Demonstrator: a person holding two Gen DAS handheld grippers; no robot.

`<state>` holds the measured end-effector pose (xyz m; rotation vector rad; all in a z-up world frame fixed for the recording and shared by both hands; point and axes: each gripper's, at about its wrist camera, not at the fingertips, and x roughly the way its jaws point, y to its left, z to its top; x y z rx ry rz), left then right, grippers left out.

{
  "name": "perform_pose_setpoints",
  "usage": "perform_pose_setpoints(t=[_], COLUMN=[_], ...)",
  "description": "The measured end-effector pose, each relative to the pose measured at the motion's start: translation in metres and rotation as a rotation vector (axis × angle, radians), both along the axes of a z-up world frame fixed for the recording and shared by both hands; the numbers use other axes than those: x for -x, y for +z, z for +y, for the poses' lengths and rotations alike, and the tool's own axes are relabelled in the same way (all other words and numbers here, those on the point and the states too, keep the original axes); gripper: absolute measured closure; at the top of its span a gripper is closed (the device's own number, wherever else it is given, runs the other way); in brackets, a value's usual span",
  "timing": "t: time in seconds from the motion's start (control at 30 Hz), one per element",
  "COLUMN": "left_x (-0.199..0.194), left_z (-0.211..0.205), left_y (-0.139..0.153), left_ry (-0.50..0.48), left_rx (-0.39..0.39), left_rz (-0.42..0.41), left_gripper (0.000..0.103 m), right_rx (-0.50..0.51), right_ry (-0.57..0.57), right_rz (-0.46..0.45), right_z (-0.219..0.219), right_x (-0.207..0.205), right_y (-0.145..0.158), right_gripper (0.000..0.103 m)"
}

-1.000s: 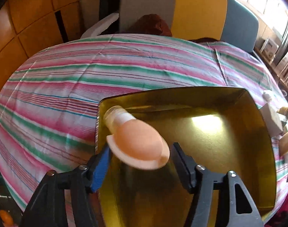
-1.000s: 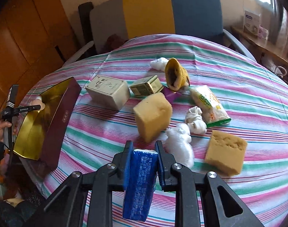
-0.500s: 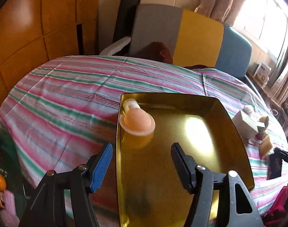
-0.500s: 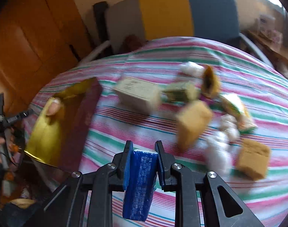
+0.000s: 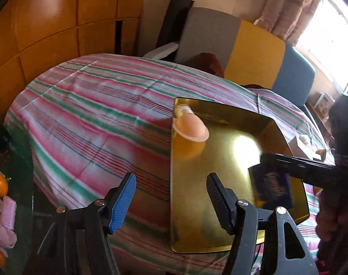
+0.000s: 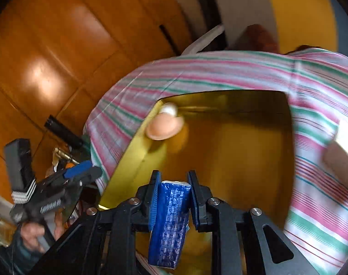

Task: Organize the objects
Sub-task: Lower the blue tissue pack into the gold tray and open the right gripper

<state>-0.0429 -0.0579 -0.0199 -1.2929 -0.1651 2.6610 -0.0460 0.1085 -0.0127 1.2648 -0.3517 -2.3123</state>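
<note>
Your right gripper [image 6: 174, 197] is clamping a blue packet [image 6: 170, 224]: flat, glossy, fine white print, white strip along its top edge. Both pads are pressing its faces, and it is hanging down past them toward the bottom of the frame. It is sitting lower center in the right view, over the near part of the tray [image 6: 254, 160]. In the left view the packet [image 5: 271, 186] is showing at right center as a blurred dark-blue block over the tray's right half, under the black body of the right gripper [image 5: 295, 163].

The tray [image 5: 219, 183] is shallow, square with clipped corners, mirror-gold metal inside, with a bright glare patch near its middle. It is lying on the tablecloth [image 5: 93, 114], soft cotton with pink, green and white stripes, creased.

The bottle [image 5: 190, 126] is lying in the tray's far left corner: a peach round-bellied body with a wide pale rim and a white cap. It is touching the tray's left wall. In the right view the bottle [image 6: 164, 123] is at center left, slightly blurred.

Your left gripper [image 5: 169, 197] is gaping wide and gripping nothing. Its ribbed blue pad is over the cloth, its black pad is over the tray's left edge, both low in the frame. In the right view the left gripper [image 6: 80, 171] is showing at lower left, beside the table edge.

Behind: glossy orange wood panels [image 6: 59, 45] and a chair [image 5: 242, 45] in grey, yellow and blue.
</note>
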Motion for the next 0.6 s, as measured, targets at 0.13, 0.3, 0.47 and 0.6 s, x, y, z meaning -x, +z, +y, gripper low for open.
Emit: perform_pose_setpoints(t=[0.13,0.3,0.47,0.6], left_x=[0.000,0.001,0.001,0.001], left_z=[-0.008,-0.015,-0.020,-0.025], left_y=[-0.001,-0.003,-0.004,-0.008], left_ry=[0.016,0.034,0.055,0.070], left_rx=[0.016,0.014,0.010,0.001], left_rz=[0.011,0.011,0.011,0.001], left_gripper=[0.038,0.038,0.038,0.038], right_rx=[-0.045,-0.087,-0.153,-0.147], right_ry=[0.041,0.034,-0.010,-0.049], right_rz=[-0.020,-0.047,-0.093,-0.150], right_z=[-0.039,-0.059,-0.081,-0.094], right_x=[0.019,0.035,0.056,0.076], right_y=[-0.004,-0.009,-0.015,-0.027], right_gripper=[0.079,0.079,0.079,0.078])
